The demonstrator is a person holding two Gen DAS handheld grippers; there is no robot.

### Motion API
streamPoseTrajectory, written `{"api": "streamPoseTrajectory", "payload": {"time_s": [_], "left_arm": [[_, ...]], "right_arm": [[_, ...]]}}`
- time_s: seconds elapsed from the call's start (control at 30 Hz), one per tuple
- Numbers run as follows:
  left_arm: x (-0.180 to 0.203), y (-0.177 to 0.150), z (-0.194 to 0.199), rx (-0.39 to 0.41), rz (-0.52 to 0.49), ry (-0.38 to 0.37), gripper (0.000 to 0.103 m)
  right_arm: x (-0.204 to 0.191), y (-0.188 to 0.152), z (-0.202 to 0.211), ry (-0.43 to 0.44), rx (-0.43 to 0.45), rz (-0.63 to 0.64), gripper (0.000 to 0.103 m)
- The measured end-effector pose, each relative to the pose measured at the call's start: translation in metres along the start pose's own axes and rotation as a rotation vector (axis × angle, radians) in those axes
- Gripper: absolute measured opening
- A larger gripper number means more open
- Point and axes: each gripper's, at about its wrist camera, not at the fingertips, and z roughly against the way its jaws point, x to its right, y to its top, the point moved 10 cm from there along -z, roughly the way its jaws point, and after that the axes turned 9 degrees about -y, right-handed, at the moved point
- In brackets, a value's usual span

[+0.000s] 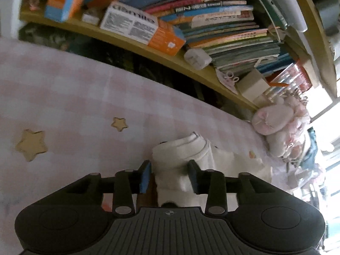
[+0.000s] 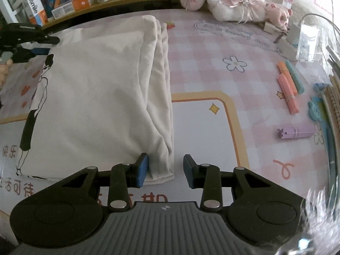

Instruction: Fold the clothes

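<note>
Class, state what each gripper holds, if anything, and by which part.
Left gripper and right gripper: both open, each straddling an edge of the folded white garment; nothing held.

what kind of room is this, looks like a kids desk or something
Probably a child's study desk at home: a pink checked desk mat with cartoon flowers, a shelf of picture books, and a pink plush toy.

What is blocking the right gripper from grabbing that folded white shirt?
Nothing visible. The right gripper is open right at the near corner of the folded white shirt, its left finger beside the folded edge. The highlighters lie well off to the right on the pink checked mat.
</note>
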Motion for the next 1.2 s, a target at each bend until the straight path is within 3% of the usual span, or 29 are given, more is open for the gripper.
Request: {"api": "streamPoseTrajectory", "payload": {"time_s": [0.03,0.13,0.2,0.3,0.37,0.5,0.57,0.63,0.83,0.97,1.1,1.2], "left_arm": [[0.004,0.004,0.002,0.032,-0.025,-0.012,0.011],[0.033,0.022,0.025,0.204,-0.134,-0.087,0.011],[0.045,0.030,0.027,0.249,-0.195,-0.093,0.014],[0.018,0.032,-0.011,0.098,-0.169,0.072,0.019],[0.005,0.033,-0.019,0.057,-0.121,0.104,0.024],[0.001,0.045,0.011,0.150,-0.006,0.016,0.041],[0.003,0.036,0.026,0.149,0.031,-0.056,0.042],[0.003,0.014,0.036,0.117,0.046,-0.071,0.042],[0.014,-0.058,0.060,0.048,0.056,-0.053,0.042],[0.025,-0.086,0.069,0.060,0.092,-0.031,0.041],[0.032,-0.089,0.060,0.040,0.034,0.066,0.036],[0.033,-0.088,0.057,0.012,0.043,0.124,0.002]], "right_arm": [[0.001,0.000,0.000,-0.001,-0.003,-0.010,0.034],[0.002,-0.002,0.000,-0.006,-0.006,-0.033,0.034],[0.002,-0.002,0.000,-0.009,-0.007,-0.043,0.034],[0.001,-0.003,0.001,-0.016,-0.010,-0.047,0.034],[0.000,-0.003,0.001,-0.022,-0.010,-0.040,0.034],[0.001,-0.004,0.001,-0.020,-0.010,-0.039,0.034],[0.001,-0.003,0.001,-0.016,-0.010,-0.043,0.034],[0.002,-0.004,0.001,-0.007,-0.009,-0.055,0.034],[0.002,-0.003,0.002,0.019,-0.001,-0.070,0.034],[0.002,-0.004,0.002,0.028,0.013,-0.062,0.034],[0.002,-0.005,0.002,0.038,0.029,-0.058,0.031],[0.000,-0.004,0.003,0.053,0.039,-0.048,0.027]]}}
